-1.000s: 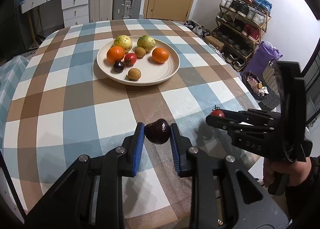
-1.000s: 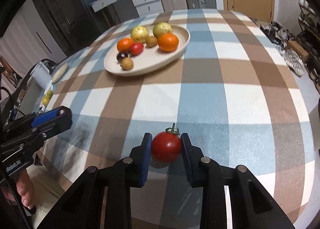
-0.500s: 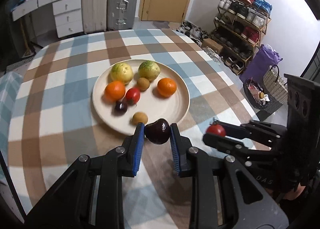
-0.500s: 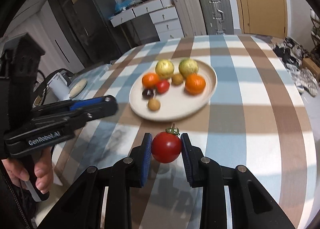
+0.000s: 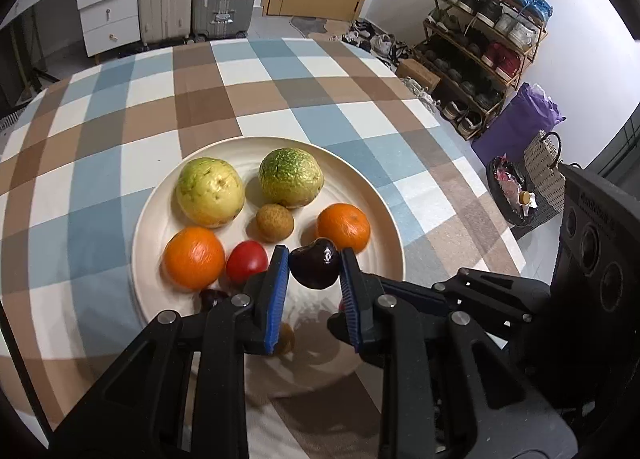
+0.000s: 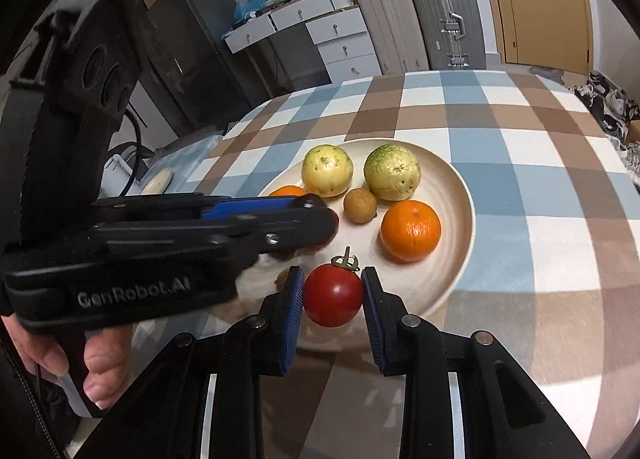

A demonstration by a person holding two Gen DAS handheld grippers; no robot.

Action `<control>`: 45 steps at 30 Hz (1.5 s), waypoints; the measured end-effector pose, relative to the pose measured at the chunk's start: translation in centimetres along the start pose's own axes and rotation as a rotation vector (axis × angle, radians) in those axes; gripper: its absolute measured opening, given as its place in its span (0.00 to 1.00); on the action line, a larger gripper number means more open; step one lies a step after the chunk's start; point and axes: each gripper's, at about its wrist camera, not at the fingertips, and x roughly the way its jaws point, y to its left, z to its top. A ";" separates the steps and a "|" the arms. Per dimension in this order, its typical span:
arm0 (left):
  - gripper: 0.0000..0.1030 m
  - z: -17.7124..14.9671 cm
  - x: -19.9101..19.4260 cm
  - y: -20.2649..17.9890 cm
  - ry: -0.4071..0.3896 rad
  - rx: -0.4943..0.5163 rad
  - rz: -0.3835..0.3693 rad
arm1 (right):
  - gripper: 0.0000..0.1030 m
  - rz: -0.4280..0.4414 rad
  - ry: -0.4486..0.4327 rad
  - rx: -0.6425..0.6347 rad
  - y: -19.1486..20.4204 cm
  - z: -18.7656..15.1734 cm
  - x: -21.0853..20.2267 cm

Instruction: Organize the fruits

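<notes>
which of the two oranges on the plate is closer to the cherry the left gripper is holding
The orange on the right side of the plate, just behind the dark cherry held by the left gripper. The other orange sits left, beyond the red tomato.

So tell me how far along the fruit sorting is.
Done: two guavas, two oranges, a tomato and small brown fruits already lie on the plate. In hand: the left gripper holds a dark cherry, the right gripper a red tomato, both over the plate. Left: releasing both.
</notes>
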 end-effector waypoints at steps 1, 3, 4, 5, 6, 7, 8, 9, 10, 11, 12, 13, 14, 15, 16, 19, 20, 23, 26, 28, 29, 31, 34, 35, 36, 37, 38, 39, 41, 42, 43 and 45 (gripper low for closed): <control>0.22 0.2 0.5 0.2 0.006 -0.007 -0.011 | 0.29 0.001 0.001 0.002 -0.1 0.1 0.2; 0.22 0.5 1.1 0.4 0.012 -0.011 -0.013 | 0.29 0.005 0.010 0.011 -0.4 0.3 0.9; 0.22 0.7 1.4 0.5 0.013 -0.014 -0.010 | 0.29 0.009 0.012 0.016 -0.5 0.4 1.1; 0.22 0.8 1.6 0.6 0.014 -0.018 -0.010 | 0.29 0.011 0.014 0.018 -0.6 0.4 1.3; 0.22 0.9 1.8 0.8 0.016 -0.024 -0.010 | 0.29 0.010 0.016 0.018 -0.6 0.4 1.5; 0.22 1.0 2.1 0.9 0.023 -0.031 -0.012 | 0.29 0.007 0.019 0.018 -0.6 0.4 1.7; 0.22 1.0 2.2 1.0 0.027 -0.036 -0.014 | 0.29 0.005 0.023 0.020 -0.7 0.4 2.0; 0.22 1.0 2.4 1.1 0.029 -0.038 -0.014 | 0.29 0.004 0.027 0.023 -0.8 0.3 2.1; 0.22 0.9 2.6 1.1 0.033 -0.038 -0.013 | 0.29 0.004 0.032 0.028 -0.8 0.3 2.3; 0.22 0.9 2.8 1.1 0.037 -0.038 -0.012 | 0.29 0.004 0.035 0.034 -0.9 0.2 2.5; 0.22 0.8 2.9 1.1 0.040 -0.039 -0.011 | 0.29 0.006 0.037 0.042 -1.0 0.2 2.6; 0.22 0.7 2.9 1.1 0.041 -0.041 -0.012 | 0.29 0.007 0.036 0.046 -1.0 0.2 2.7; 0.22 0.7 2.9 1.1 0.042 -0.042 -0.015 | 0.29 0.007 0.032 0.049 -1.0 0.2 2.7; 0.22 0.6 2.9 1.1 0.040 -0.043 -0.016 | 0.29 0.005 0.030 0.049 -0.9 0.2 2.7; 0.22 0.6 2.8 1.1 0.036 -0.045 -0.015 | 0.29 0.003 0.029 0.049 -0.8 0.2 2.7; 0.23 0.6 2.5 1.2 0.034 -0.053 -0.015 | 0.40 0.003 0.027 0.058 -0.9 0.2 2.7; 0.23 0.6 2.4 1.2 0.034 -0.052 -0.019 | 0.47 0.011 0.023 0.064 -1.0 0.2 2.5; 0.26 0.4 1.7 1.0 0.025 -0.047 -0.025 | 0.53 0.027 -0.003 0.078 -1.2 0.2 1.5; 0.36 0.0 0.3 0.6 0.002 -0.043 -0.031 | 0.55 0.036 -0.016 0.064 -1.3 0.1 0.2; 0.46 -0.3 -1.2 0.2 -0.029 -0.033 -0.021 | 0.64 0.020 -0.029 0.054 -1.2 -0.2 -0.7; 0.52 -0.6 -2.1 -0.1 -0.051 -0.028 -0.016 | 0.65 0.014 -0.036 0.050 -1.2 -0.4 -1.2; 0.59 -1.3 -4.0 -0.5 -0.090 -0.015 0.003 | 0.65 0.004 -0.046 0.042 -1.2 -0.9 -2.2; 0.60 -2.5 -6.6 -1.3 -0.136 0.009 0.046 | 0.72 -0.038 -0.065 0.034 -1.3 -1.5 -3.8; 0.60 -3.1 -7.6 -1.5 -0.158 0.011 0.055 | 0.77 -0.048 -0.070 0.038 -1.3 -1.8 -4.2; 0.62 -3.6 -8.4 -1.7 -0.173 0.010 0.061 | 0.78 -0.057 -0.074 0.042 -1.4 -2.1 -4.6; 0.63 -4.2 -9.4 -1.9 -0.193 0.010 0.069 | 0.78 -0.071 -0.078 0.045 -1.4 -2.4 -5.0; 0.68 -4.9 -10.3 -2.2 -0.214 0.011 0.075 | 0.78 -0.084 -0.080 0.043 -1.3 -2.7 -5.4; 0.74 -5.5 -11.1 -2.5 -0.234 0.011 0.084 | 0.79 -0.101 -0.085 0.041 -1.2 -3.0 -6.1; 0.80 -7.2 -13.4 -3.3 -0.298 0.019 0.112 | 0.82 -0.125 -0.106 0.037 -0.9 -3.5 -7.1; 0.80 -7.9 -14.3 -3.8 -0.325 0.024 0.123 | 0.84 -0.136 -0.126 0.031 -0.7 -3.7 -7.8; 0.80 -8.6 -15.1 -4.2 -0.343 0.032 0.132 | 0.85 -0.152 -0.152 0.023 -0.4 -3.9 -8.7; 0.81 -9.9 -16.7 -5.1 -0.383 0.044 0.159 | 0.90 -0.184 -0.212 0.009 0.4 -4.4 -10.6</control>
